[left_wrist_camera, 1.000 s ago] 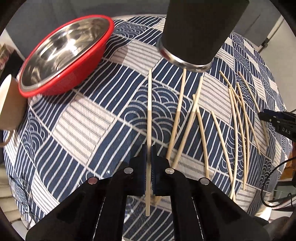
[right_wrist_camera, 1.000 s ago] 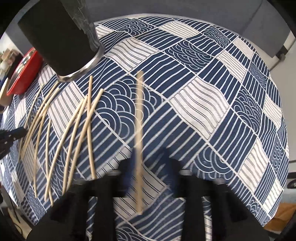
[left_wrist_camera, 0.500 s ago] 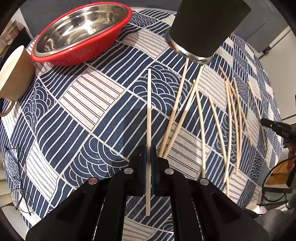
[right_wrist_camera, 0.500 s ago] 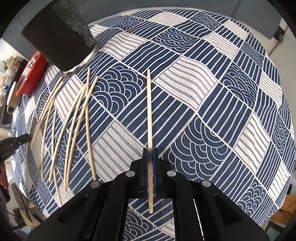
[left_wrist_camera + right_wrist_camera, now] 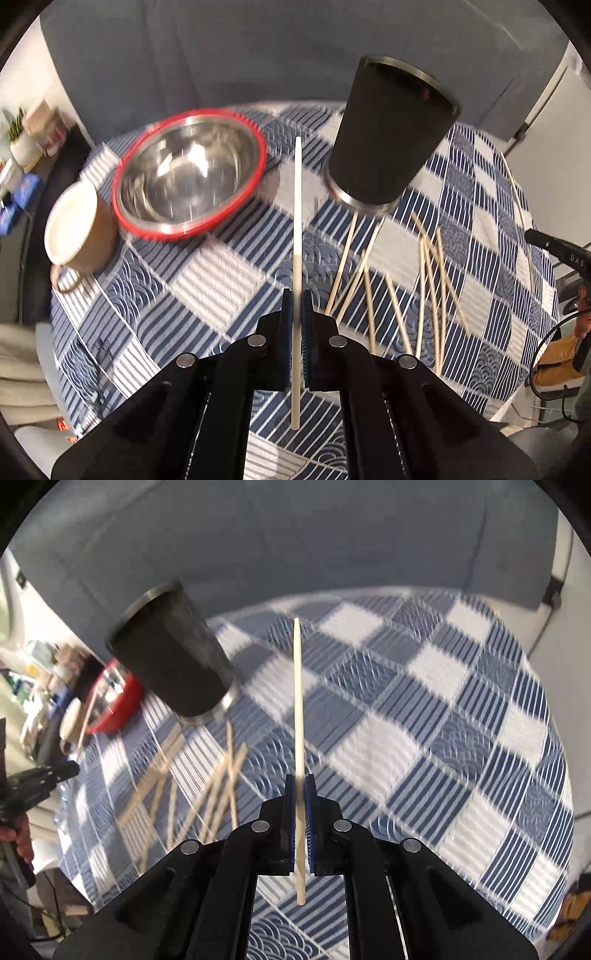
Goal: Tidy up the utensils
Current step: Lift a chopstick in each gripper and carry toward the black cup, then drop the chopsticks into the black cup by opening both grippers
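My left gripper (image 5: 296, 295) is shut on a pale wooden chopstick (image 5: 297, 221) and holds it above the table, pointing away between the bowl and the black cup (image 5: 388, 136). The cup stands upright at the back right. My right gripper (image 5: 300, 779) is shut on another chopstick (image 5: 297, 701), also lifted; the black cup (image 5: 170, 657) is to its upper left. Several loose chopsticks (image 5: 428, 266) lie on the cloth in front of the cup; they also show in the right wrist view (image 5: 207, 786).
A steel bowl with a red rim (image 5: 188, 181) and a beige mug (image 5: 77, 229) sit at the left on the blue and white patterned tablecloth (image 5: 207, 280). The other gripper's tip (image 5: 554, 247) shows at the right edge. A grey wall stands behind the table.
Both grippers have lifted and tilted up with their chopsticks, so the cup's rim and the wall now show. The views are blurred by motion.
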The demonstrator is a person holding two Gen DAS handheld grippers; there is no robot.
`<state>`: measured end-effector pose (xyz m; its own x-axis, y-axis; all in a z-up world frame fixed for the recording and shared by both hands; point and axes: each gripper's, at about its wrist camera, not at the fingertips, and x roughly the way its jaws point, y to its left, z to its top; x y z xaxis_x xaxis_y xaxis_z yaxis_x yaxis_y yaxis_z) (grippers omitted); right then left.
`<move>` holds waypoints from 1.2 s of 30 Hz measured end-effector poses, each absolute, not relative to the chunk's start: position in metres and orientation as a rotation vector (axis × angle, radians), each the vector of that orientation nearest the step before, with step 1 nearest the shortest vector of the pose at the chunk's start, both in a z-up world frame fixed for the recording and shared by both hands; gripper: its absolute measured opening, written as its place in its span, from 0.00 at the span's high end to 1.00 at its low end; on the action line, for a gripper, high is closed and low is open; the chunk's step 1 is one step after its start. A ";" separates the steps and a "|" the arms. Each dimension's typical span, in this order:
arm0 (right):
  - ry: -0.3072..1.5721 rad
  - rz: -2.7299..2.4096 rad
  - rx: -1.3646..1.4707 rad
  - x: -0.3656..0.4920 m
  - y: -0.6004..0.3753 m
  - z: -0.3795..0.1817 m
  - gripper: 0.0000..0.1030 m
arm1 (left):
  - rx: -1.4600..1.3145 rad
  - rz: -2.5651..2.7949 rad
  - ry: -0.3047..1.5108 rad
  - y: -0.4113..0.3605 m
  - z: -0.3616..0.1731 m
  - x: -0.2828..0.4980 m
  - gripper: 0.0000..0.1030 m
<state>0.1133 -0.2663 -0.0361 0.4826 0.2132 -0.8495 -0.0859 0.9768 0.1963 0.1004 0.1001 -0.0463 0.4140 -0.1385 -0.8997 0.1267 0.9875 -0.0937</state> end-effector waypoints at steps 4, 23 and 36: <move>0.961 0.213 0.132 0.133 -0.263 -0.006 0.95 | 0.010 -0.167 1.072 0.087 -0.020 0.118 0.96; 0.706 0.455 0.235 0.224 -0.207 0.071 0.95 | -0.127 -0.293 0.771 0.029 0.072 0.216 0.96; 0.537 0.514 0.299 0.253 -0.172 0.037 0.95 | -0.345 -0.287 0.591 0.034 0.024 0.253 0.96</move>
